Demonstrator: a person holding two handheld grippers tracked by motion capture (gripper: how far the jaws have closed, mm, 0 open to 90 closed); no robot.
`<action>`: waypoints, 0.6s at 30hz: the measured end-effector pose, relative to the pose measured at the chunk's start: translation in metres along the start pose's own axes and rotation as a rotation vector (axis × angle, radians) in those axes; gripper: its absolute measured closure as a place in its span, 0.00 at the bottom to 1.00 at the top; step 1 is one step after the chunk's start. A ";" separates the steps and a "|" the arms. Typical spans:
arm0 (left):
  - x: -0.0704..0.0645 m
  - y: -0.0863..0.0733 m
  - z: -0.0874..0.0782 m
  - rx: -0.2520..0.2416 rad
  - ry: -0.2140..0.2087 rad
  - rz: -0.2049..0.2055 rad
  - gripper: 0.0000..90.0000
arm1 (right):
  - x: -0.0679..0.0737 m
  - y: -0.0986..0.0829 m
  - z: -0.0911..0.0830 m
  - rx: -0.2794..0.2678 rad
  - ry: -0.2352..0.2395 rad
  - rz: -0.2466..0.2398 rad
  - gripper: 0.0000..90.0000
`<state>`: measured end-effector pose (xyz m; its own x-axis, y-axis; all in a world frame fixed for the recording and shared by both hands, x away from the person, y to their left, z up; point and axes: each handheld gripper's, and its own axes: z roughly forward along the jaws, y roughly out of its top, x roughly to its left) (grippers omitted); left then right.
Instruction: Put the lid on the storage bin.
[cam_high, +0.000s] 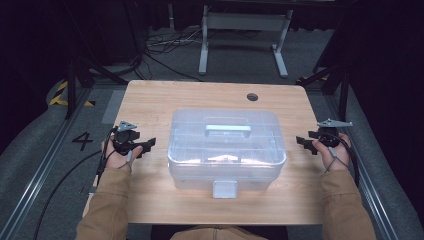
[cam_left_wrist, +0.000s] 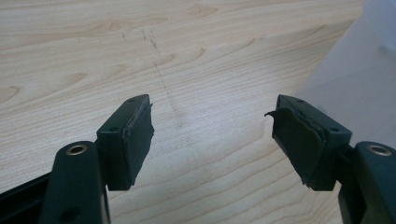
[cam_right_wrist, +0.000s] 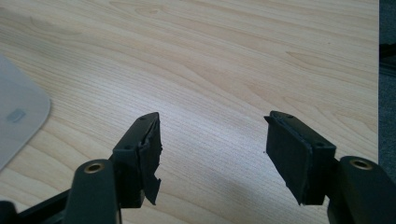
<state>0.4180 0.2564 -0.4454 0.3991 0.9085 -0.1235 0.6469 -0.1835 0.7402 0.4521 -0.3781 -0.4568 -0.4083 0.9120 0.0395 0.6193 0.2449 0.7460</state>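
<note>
Left gripper (cam_high: 148, 145) and right gripper (cam_high: 303, 142), jaws apart and empty, flank the clear lidded plastic storage box (cam_high: 226, 150) on the wooden table (cam_high: 150, 100), probably poised to grasp it.

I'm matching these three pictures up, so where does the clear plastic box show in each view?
High view: clear plastic box at the table's centre, between both grippers.
Left gripper view: its pale wall at the right edge.
Right gripper view: its rounded corner at the left edge.
Shared landmark: the wooden table.
</note>
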 end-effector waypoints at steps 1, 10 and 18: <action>0.001 0.000 0.001 0.005 0.004 0.009 0.33 | 0.000 -0.001 0.002 0.000 0.000 -0.005 0.40; 0.003 -0.005 0.009 0.016 0.014 0.023 0.33 | 0.000 -0.008 0.014 -0.020 -0.011 -0.040 0.40; 0.006 -0.009 0.013 0.027 0.020 0.037 0.33 | 0.002 -0.015 0.024 -0.018 -0.011 -0.047 0.40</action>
<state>0.4229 0.2586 -0.4616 0.4103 0.9082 -0.0827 0.6494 -0.2273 0.7257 0.4586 -0.3720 -0.4839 -0.4294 0.9031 -0.0026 0.5874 0.2815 0.7587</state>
